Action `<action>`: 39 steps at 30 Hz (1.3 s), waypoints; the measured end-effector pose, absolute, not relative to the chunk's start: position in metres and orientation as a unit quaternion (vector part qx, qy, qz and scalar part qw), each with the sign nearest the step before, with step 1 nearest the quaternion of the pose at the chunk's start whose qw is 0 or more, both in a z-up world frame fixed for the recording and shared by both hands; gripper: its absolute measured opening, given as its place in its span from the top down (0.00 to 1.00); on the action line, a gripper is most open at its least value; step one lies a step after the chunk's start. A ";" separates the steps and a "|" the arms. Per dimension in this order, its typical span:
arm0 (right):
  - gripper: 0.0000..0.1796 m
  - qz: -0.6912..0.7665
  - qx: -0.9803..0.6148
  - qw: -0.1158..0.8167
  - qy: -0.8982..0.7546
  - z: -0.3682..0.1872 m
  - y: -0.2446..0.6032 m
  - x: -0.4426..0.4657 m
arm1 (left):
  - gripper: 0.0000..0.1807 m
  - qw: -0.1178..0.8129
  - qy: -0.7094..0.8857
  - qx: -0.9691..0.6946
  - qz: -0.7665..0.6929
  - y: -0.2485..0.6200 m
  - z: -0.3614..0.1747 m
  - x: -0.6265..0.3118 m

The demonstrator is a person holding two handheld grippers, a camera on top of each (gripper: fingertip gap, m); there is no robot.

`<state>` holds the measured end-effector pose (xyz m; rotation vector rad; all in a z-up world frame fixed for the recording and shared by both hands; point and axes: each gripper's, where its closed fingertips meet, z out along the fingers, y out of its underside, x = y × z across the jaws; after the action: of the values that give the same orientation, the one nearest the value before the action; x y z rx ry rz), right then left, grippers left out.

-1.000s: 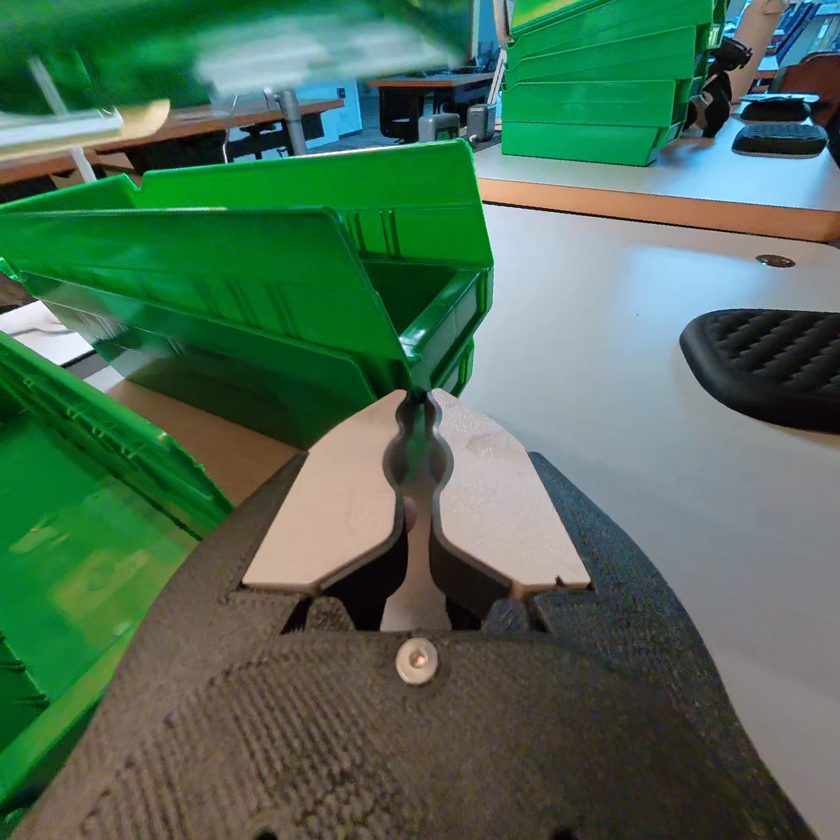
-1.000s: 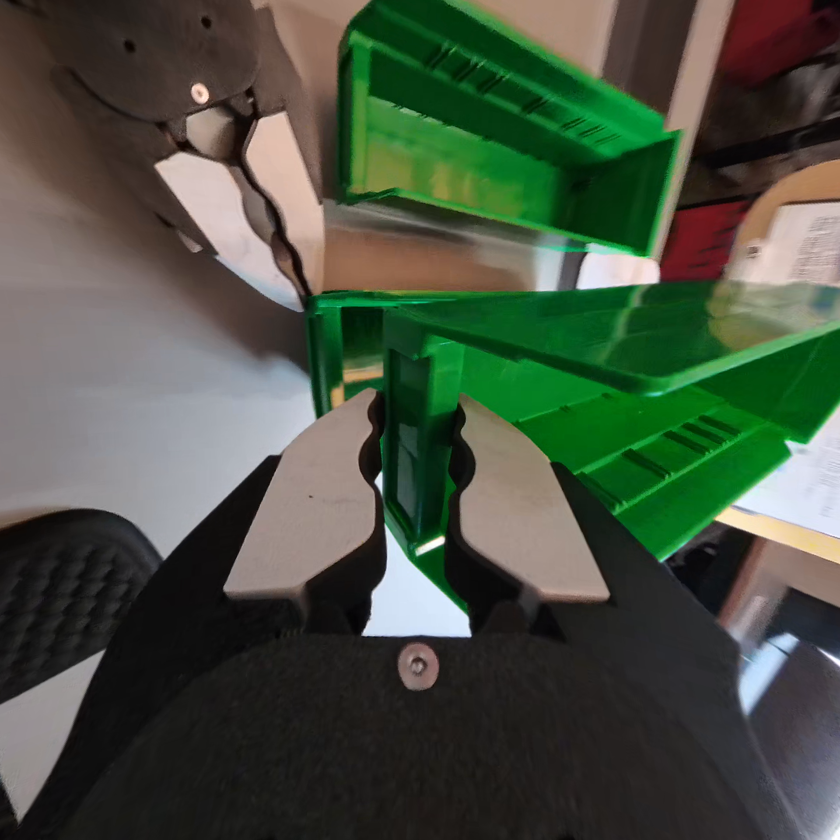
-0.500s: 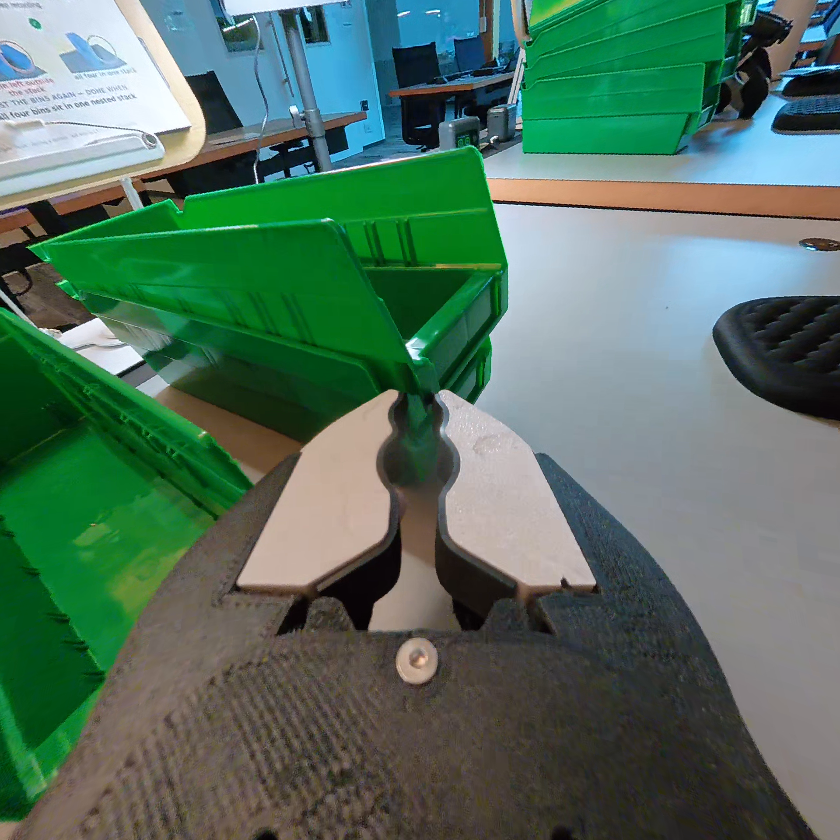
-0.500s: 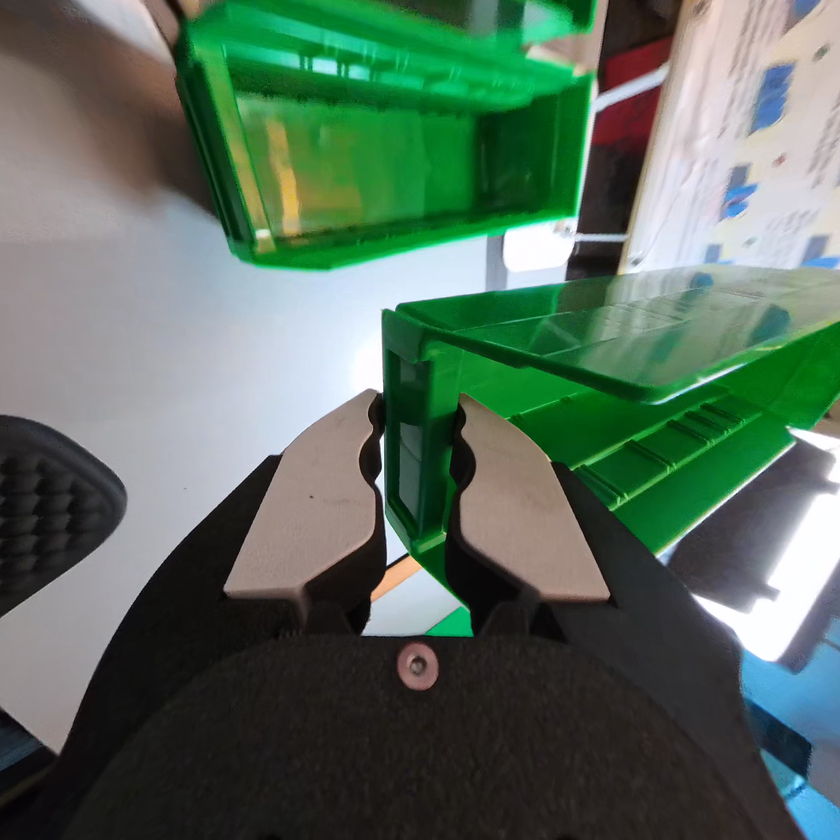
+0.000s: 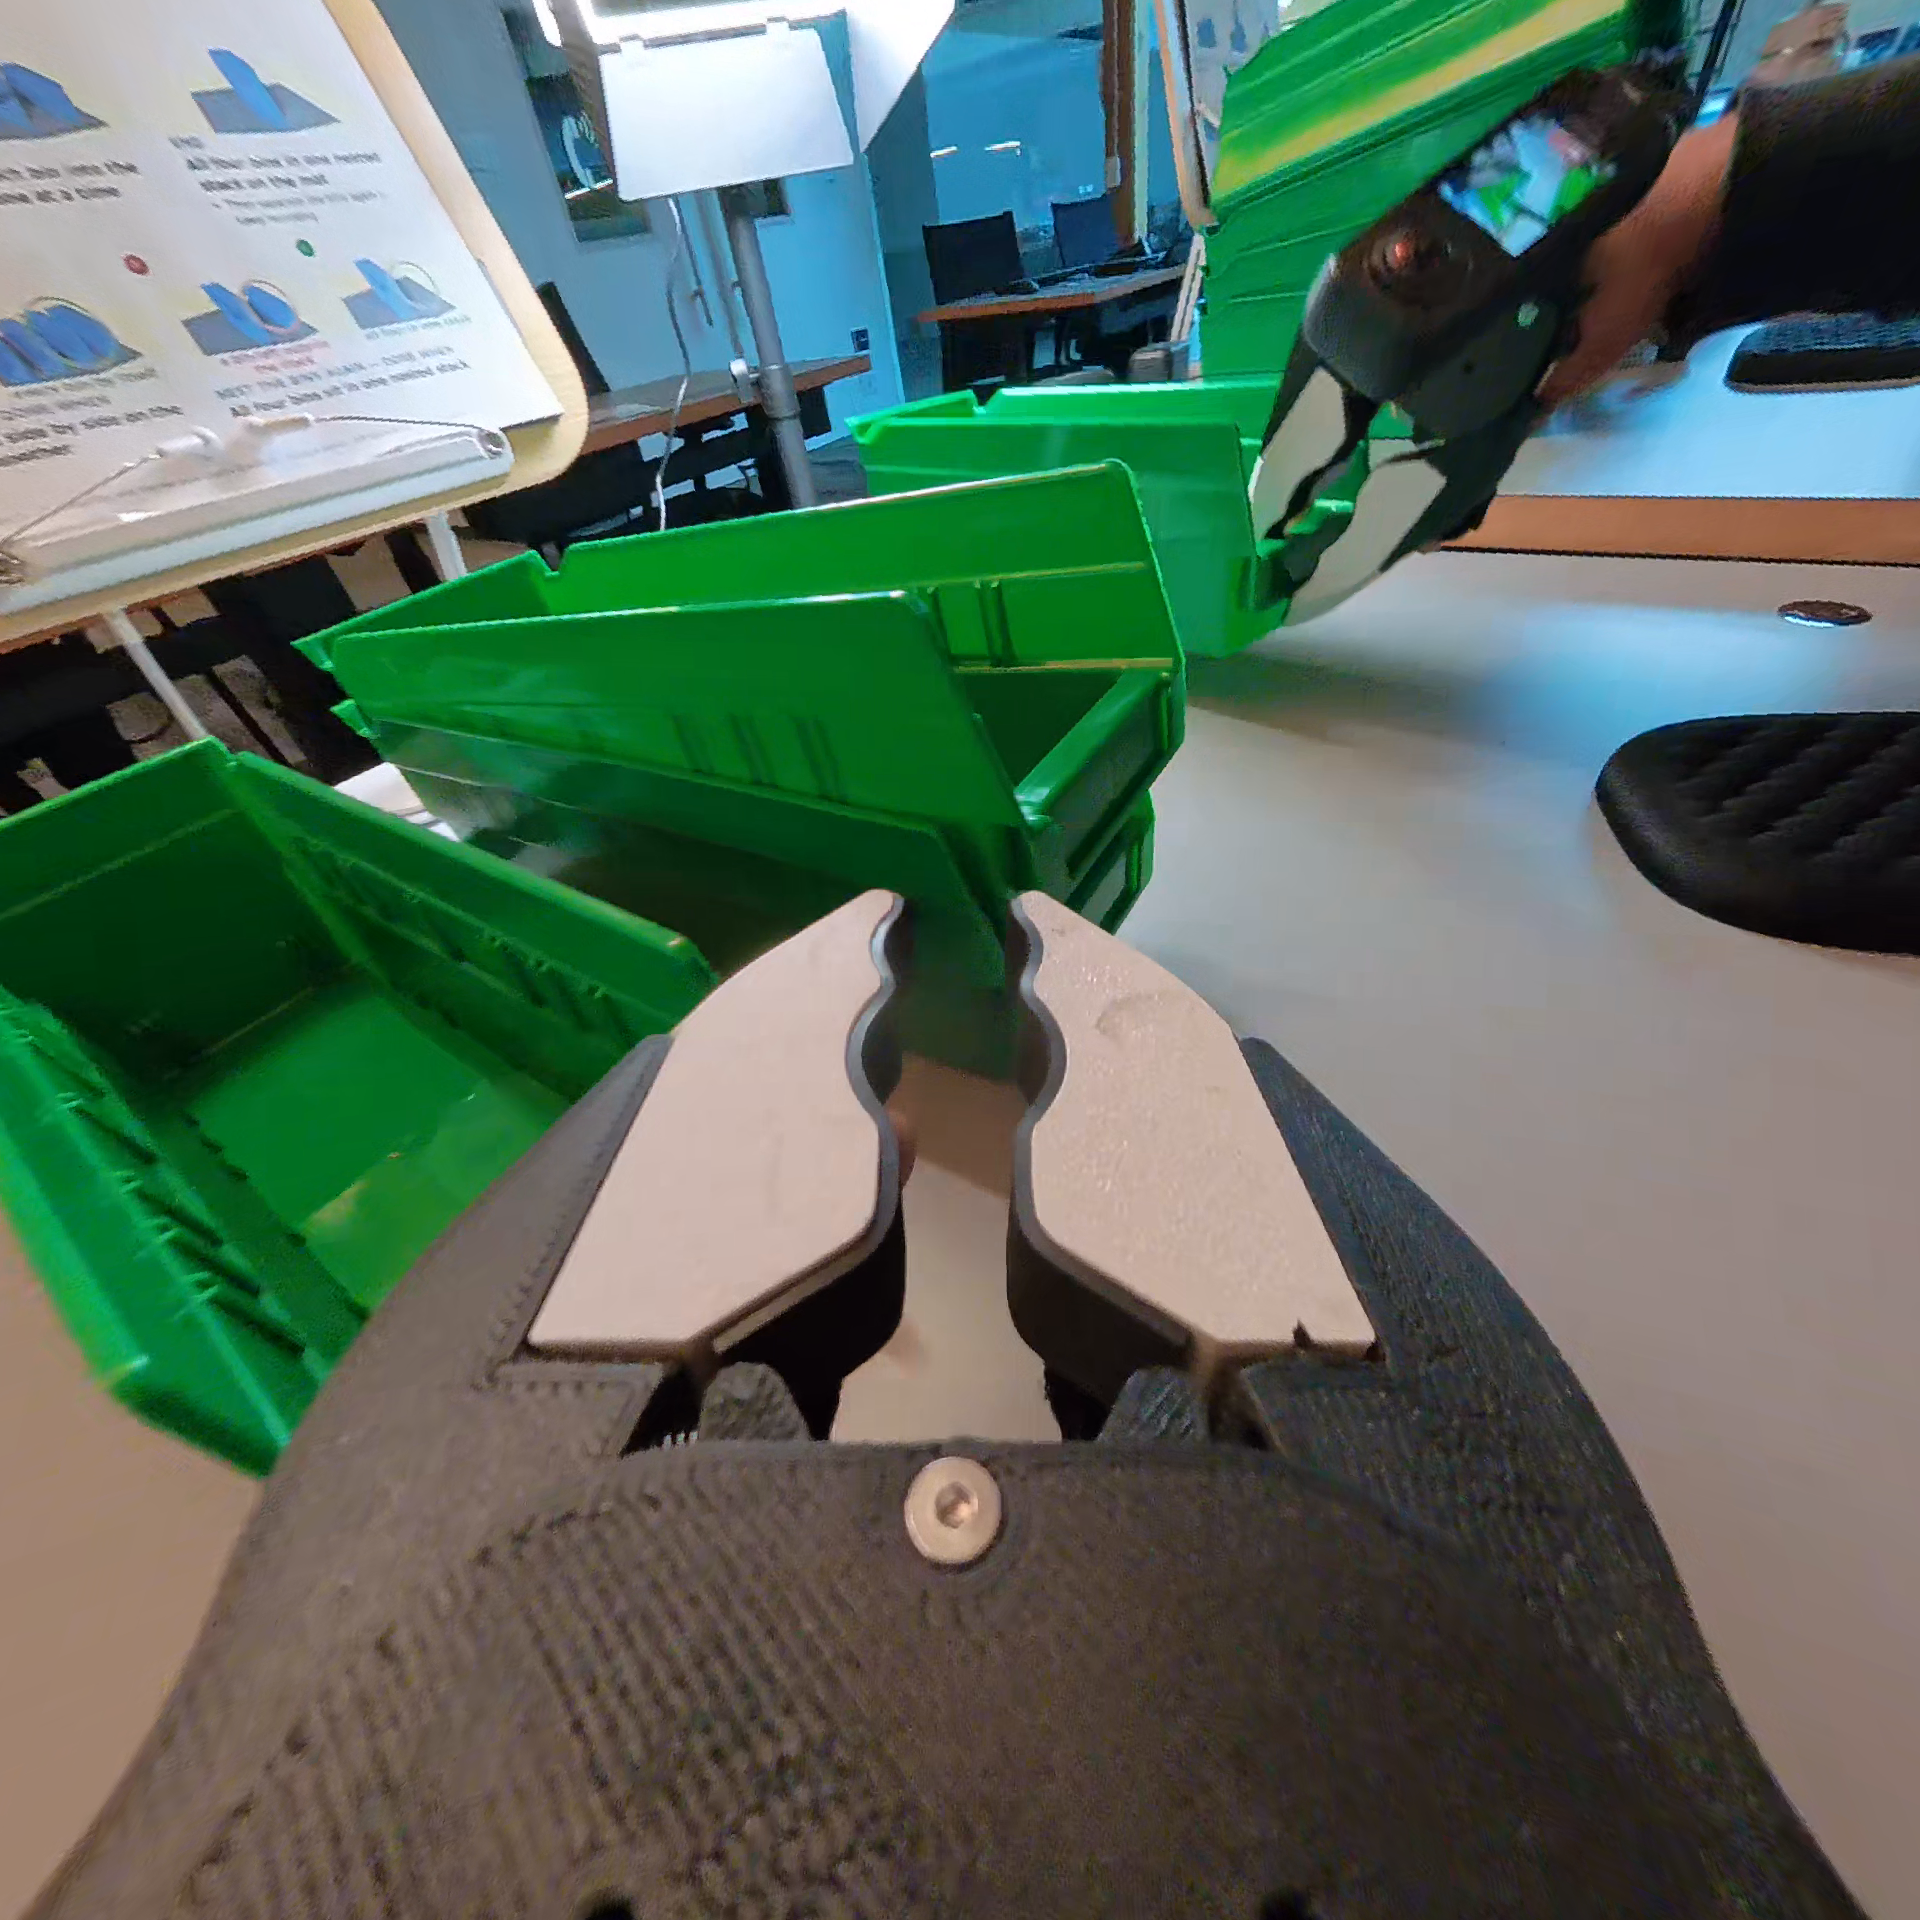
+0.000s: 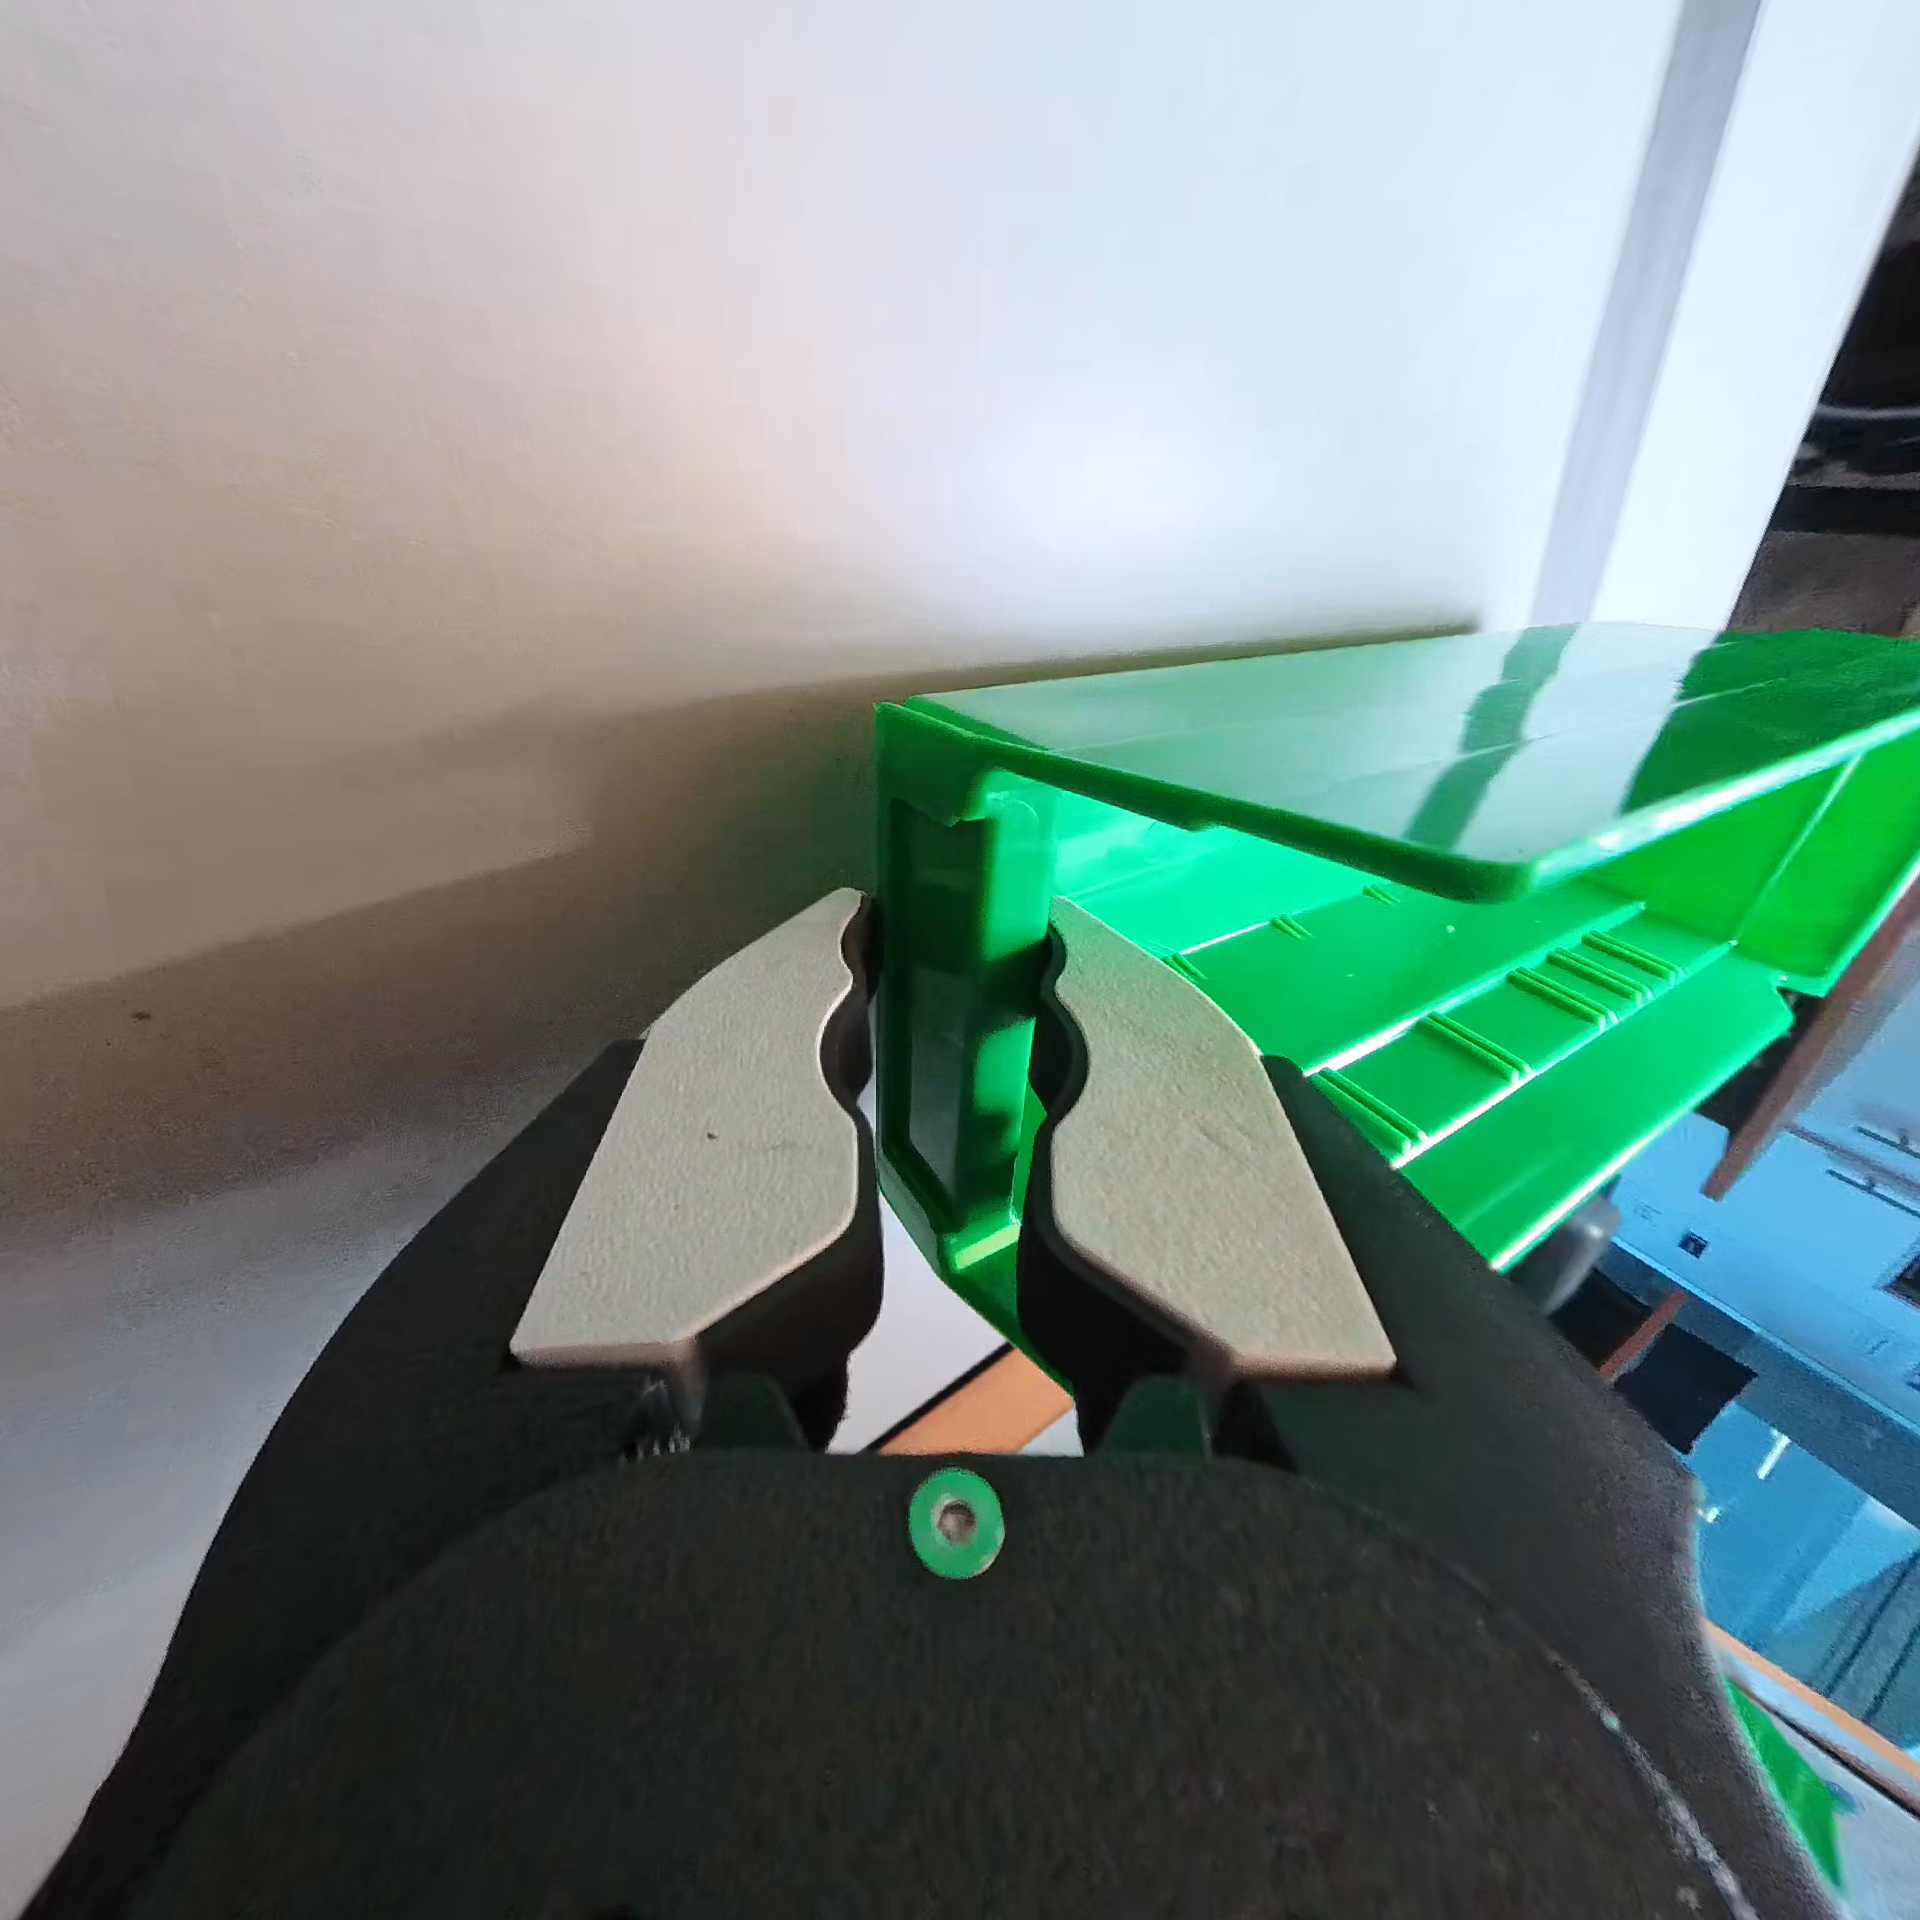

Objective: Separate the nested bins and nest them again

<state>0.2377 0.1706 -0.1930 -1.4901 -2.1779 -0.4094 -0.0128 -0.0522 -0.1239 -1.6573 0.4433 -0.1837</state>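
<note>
Left wrist view: left gripper [image 5: 954, 920] at lower centre, fingers narrowed with a small gap between the tips; the near corner of the nested green bins [image 5: 790, 727] sits right at that gap. Cannot tell whether the pads actually clamp it or just flank it. The nested stack sits mid-frame on the pale table [image 5: 1455, 1143], top bin tilted inside the ones under it. A single green bin [image 5: 260, 1060] stands apart at left of frame, open side up, tilted toward the camera. Right gripper [image 5: 1340, 499] at upper right, held by a person's hand [image 5: 1652, 281], fingers gripping the end of another green bin [image 5: 1122, 468] that sits behind the stack, upper centre. A black textured pad [image 5: 1787, 821] lies at right edge. An instruction board [image 5: 239, 260] on a stand fills upper left. More green bins [image 5: 1382, 125] behind the hand at top right, blurred.

Right wrist view: right gripper [image 6: 956, 935] at centre, fingers closed on the end wall of the held green bin [image 6: 1455, 935], one pad on each side of the hollow front lip. The bin runs off to the right of frame, seen on its side. Pale table surface [image 6: 623, 364] fills the upper left, blurred.
</note>
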 end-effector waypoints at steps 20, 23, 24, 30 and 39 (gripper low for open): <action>0.76 -0.056 -0.514 0.343 -0.784 -0.110 0.111 0.208 | 0.88 0.646 0.174 -0.742 -0.041 -0.055 -0.133 -0.042; 0.75 0.001 -0.477 0.376 -0.794 -0.080 0.066 0.170 | 0.86 0.644 0.170 -0.745 -0.040 -0.055 -0.134 -0.041; 0.75 0.014 -0.462 0.380 -0.802 -0.074 0.051 0.157 | 0.86 0.645 0.169 -0.745 -0.039 -0.055 -0.133 -0.041; 0.72 0.007 -0.390 0.349 -0.852 -0.090 -0.004 0.088 | 0.80 0.634 0.165 -0.754 -0.052 -0.061 -0.132 -0.035; 0.71 -0.058 -0.367 0.304 -0.877 -0.145 0.002 0.040 | 0.71 0.609 0.183 -0.768 -0.080 -0.079 -0.118 -0.009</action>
<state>0.0400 0.0023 -0.1455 -0.9722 -2.3239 -0.1539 -0.0087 -0.0786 -0.1183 -1.7736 0.4233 -0.1843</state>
